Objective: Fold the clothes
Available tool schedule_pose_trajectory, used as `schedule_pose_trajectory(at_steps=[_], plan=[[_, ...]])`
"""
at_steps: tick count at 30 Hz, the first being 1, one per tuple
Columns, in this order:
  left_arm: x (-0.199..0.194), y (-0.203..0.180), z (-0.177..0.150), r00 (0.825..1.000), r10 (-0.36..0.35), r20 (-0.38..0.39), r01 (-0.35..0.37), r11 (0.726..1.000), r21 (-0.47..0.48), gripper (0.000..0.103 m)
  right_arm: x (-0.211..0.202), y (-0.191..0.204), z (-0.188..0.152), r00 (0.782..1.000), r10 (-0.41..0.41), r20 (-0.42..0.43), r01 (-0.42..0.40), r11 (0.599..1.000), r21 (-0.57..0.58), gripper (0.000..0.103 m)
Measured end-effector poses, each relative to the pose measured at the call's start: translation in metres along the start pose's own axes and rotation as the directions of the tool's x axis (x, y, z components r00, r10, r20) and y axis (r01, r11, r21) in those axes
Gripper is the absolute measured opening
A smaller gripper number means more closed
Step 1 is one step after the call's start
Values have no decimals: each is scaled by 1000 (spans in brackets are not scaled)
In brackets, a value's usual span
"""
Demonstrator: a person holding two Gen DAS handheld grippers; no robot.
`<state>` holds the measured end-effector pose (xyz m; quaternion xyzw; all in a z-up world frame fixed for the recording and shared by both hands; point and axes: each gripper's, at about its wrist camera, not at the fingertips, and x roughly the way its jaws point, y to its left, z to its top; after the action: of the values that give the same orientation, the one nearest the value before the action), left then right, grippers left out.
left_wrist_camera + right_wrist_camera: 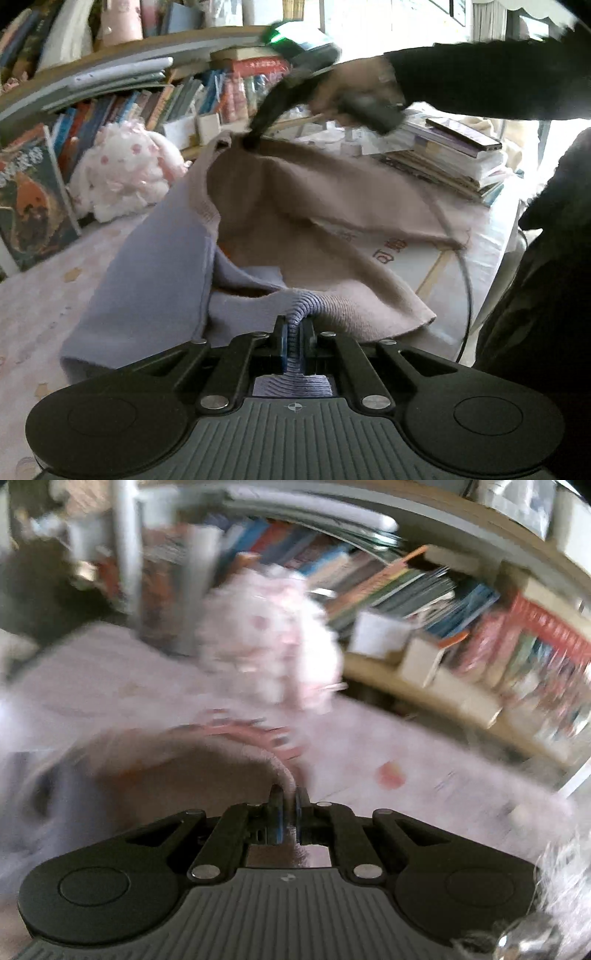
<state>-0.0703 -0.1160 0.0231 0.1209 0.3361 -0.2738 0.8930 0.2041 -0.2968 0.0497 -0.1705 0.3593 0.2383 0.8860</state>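
Note:
A knit sweater [295, 206], lavender outside and tan-pink inside, hangs lifted above the pink bedspread [44, 295]. My left gripper [293, 332] is shut on its lavender ribbed edge [299, 306]. My right gripper [251, 142] shows in the left wrist view, held by a hand, shut on the sweater's far upper edge. In the blurred right wrist view my right gripper [290, 805] is shut on a strip of the pinkish sweater [184, 768].
A bookshelf [147, 96] full of books runs along the back. A pink-white plush toy [125, 170] sits on the bed by it. A stack of books with a phone [461, 151] lies at the right. A dark-clothed person [535, 295] stands at the right edge.

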Motion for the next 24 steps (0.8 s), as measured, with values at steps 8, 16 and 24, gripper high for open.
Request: schedule_pose_trajectory(at_steps=[8,16,24], plan=[[13,7,15,1000,-7,-8,7,999,-45,16,53,3,-1,984,-177,-23,173,979,-110,39],[-7,14,19,999,-4,43,3,1000,12,33,-4,15,-58,1000,-28,8,27,993,112,47],[-6,39,25,985,143,95,-143,990,-1,33,-56,54,-134,998,61,-23,-53,966,253,47]])
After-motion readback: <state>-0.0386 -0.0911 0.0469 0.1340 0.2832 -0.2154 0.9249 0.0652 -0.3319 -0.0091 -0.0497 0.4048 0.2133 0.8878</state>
